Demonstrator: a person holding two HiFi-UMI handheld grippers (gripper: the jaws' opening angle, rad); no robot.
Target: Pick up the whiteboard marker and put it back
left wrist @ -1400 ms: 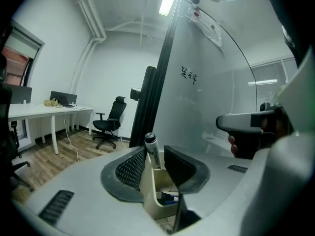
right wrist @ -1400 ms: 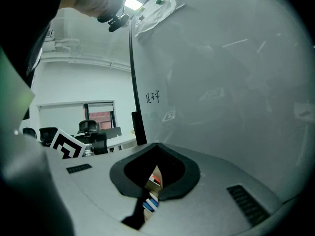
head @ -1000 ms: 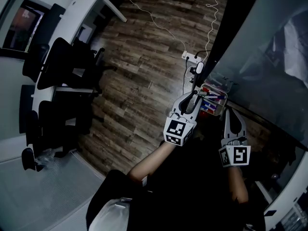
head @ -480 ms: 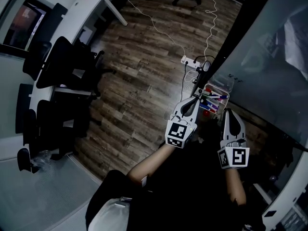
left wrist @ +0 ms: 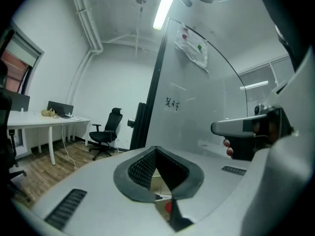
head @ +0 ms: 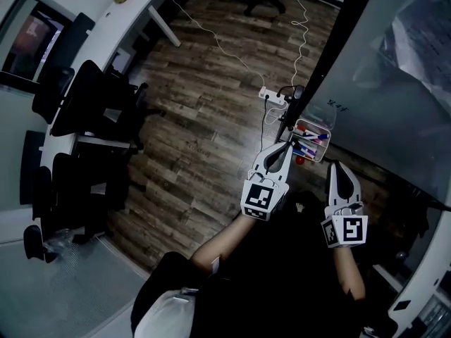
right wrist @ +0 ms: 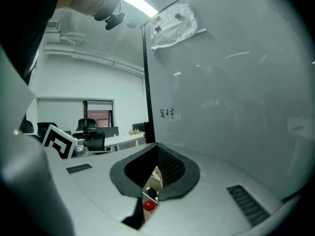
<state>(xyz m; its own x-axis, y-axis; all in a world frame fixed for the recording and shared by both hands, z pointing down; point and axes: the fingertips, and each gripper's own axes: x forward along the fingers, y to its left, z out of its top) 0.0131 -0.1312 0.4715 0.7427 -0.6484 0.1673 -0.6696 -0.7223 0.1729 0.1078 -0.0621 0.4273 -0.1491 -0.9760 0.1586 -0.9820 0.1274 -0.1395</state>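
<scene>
Leftmost in the head view, black office chairs (head: 91, 104) stand by a white desk (head: 120, 20) at the upper left. A wooden floor (head: 204, 118) runs across the middle to a power strip (head: 273, 96) with white cables. Below that strip, near the frame's centre, the left gripper (head: 284, 146) points up and to the right. Its tip is just beside the left edge of a clear tray (head: 315, 124) set against the dark frame of the whiteboard (head: 394, 83); whether tip and tray touch cannot be told. Its jaws have just been closing, and in the left gripper view the dark pads meet at their far end with nothing visible between them. Only a slit lower down is open, and through it a bit of the tray and a red round thing (head: 301, 160) show. The whiteboard markers (head: 308, 145), red and blue among them, lie inside the tray. Further right and a little lower, the right gripper (head: 340, 167) points up the frame, near the tray's lower right corner but apart from it. Its own view shows its jaws drawn together too and empty, with the red round thing visible through the slit beneath the pads. The whiteboard fills the right side of the frame, pale, and carries a small handwritten mark (left wrist: 171, 103).
</scene>
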